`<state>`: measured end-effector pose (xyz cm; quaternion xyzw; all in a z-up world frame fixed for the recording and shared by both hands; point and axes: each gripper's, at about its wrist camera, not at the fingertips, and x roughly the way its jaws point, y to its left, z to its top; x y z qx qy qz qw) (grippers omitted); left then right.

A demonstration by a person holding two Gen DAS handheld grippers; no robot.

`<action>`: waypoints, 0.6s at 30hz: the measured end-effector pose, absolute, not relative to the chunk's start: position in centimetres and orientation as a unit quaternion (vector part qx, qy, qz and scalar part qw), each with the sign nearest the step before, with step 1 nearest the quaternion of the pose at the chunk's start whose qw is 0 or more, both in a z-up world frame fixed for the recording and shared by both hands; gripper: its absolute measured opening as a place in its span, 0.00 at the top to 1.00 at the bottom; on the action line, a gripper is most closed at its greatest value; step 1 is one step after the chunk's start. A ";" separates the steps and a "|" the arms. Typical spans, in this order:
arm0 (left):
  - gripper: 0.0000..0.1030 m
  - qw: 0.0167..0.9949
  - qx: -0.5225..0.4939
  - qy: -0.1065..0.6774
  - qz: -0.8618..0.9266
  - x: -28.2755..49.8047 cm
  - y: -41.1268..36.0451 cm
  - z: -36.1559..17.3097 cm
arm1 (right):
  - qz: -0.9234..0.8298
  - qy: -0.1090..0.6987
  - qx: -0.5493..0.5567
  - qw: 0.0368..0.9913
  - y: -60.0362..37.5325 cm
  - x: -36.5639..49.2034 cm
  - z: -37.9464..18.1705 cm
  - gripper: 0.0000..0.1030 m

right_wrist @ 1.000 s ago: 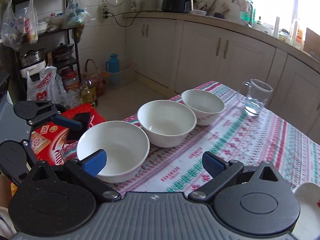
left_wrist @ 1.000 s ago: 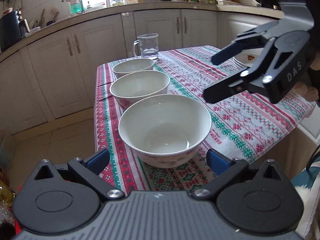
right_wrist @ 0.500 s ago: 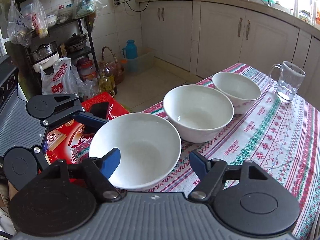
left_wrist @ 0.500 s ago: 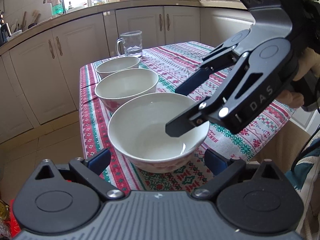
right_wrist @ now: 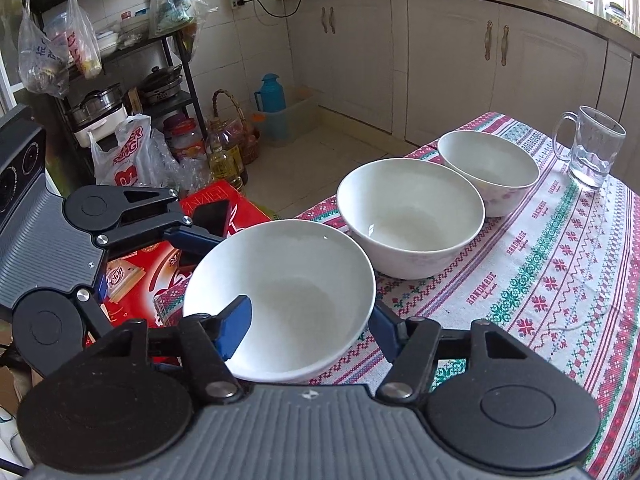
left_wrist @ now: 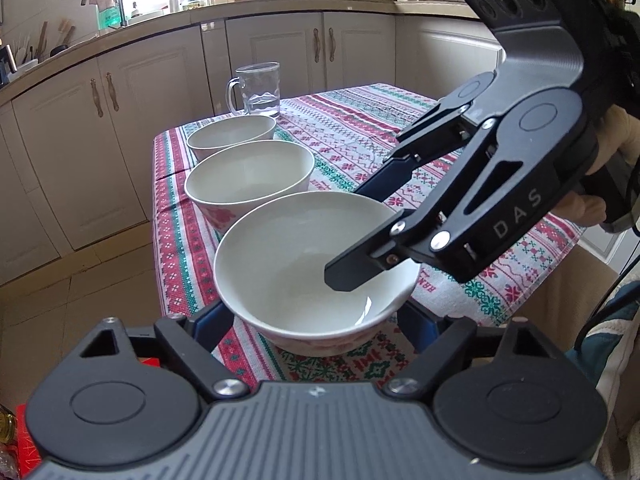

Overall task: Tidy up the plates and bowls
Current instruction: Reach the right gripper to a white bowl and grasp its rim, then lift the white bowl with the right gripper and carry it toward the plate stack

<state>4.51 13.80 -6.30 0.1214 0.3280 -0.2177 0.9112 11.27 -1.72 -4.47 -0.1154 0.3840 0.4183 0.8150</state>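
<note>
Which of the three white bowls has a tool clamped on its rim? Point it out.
The front bowl, at the table's corner edge. The right tool pinches its wall, one finger inside, one outside. The middle bowl and the far bowl by the glass mug are untouched.

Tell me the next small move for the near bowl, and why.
Probably finish closing the left gripper on the near bowl before lifting. The right gripper is shut on its rim, one finger inside, one outside. The left gripper's jaws have just been closing with the bowl between them, but I cannot tell if they press yet.
</note>
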 end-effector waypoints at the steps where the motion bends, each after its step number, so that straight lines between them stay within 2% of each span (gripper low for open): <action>1: 0.15 0.910 0.122 0.330 -0.218 4.5 13.7 -6.2 | 0.418 0.384 -0.115 0.815 -1.8 11.2 -4.4 0.33; 18: 0.15 0.897 0.142 0.313 -0.277 6.4 9.4 -5.1 | 0.370 0.377 -0.105 0.843 -6.4 10.4 -3.0 0.32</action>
